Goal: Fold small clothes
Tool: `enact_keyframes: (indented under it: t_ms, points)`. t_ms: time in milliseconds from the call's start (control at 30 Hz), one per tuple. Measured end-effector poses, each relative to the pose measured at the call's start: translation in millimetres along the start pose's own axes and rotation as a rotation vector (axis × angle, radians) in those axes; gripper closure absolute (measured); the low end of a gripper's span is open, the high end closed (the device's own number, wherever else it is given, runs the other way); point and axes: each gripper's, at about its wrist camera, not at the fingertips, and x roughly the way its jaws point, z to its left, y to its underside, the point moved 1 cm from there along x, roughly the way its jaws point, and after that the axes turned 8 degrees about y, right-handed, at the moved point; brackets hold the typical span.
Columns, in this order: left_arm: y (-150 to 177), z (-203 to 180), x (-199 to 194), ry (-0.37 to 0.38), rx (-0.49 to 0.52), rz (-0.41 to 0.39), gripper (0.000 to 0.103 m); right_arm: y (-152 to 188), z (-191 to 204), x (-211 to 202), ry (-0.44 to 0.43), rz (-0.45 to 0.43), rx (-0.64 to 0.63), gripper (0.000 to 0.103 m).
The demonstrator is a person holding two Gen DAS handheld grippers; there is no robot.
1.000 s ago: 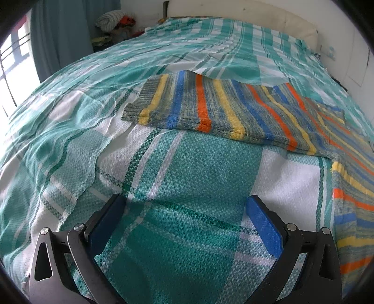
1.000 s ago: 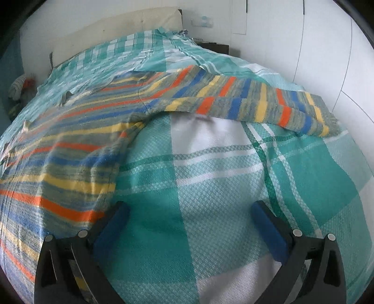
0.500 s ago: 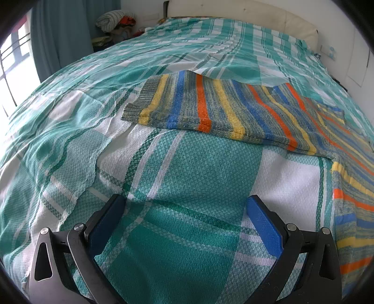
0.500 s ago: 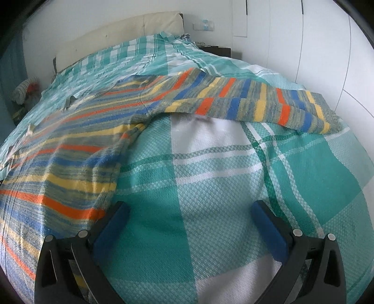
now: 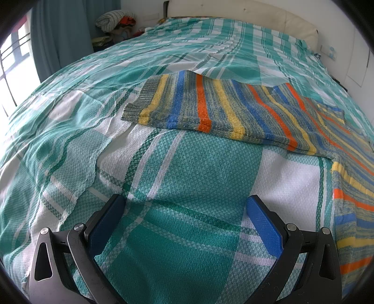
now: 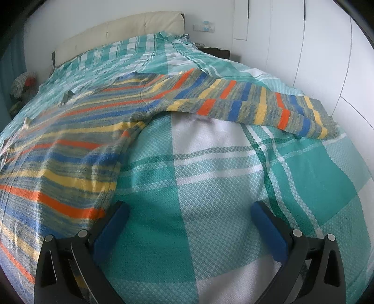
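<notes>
A striped knit sweater in grey, yellow, blue and orange lies flat on the bed. In the left wrist view its left sleeve stretches out ahead and its body runs down the right edge. My left gripper is open and empty, over bare bedspread short of that sleeve. In the right wrist view the sweater's body fills the left side and the right sleeve reaches right. My right gripper is open and empty, with its left finger beside the body's side edge.
The bed wears a teal, green and white plaid bedspread with wrinkles at left. A cream headboard stands at the far end. Clothes are piled by a blue curtain at far left. White wardrobe doors stand at right.
The right gripper has shifted a little, so the view has turned slightly and the sweater sits lower in it. The left gripper has not visibly moved. Both stay open.
</notes>
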Motion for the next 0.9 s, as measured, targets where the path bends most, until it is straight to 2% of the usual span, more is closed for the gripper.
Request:
enact_keyframes:
  t_ms: [100, 333, 900]
  points:
    - [0.0, 0.0, 0.0, 0.000, 0.000, 0.000, 0.000, -0.5, -2.8, 1.0, -0.021, 0.001, 0.009, 0.000]
    - [-0.1, -0.6, -0.2, 0.000, 0.000, 0.000, 0.000, 0.5, 3.0, 0.4, 0.015, -0.008, -0.009, 0.000]
    - [0.3, 0.5, 0.1, 0.000, -0.001, 0.000, 0.000, 1.8, 1.8, -0.2, 0.001, -0.009, 0.005, 0.000]
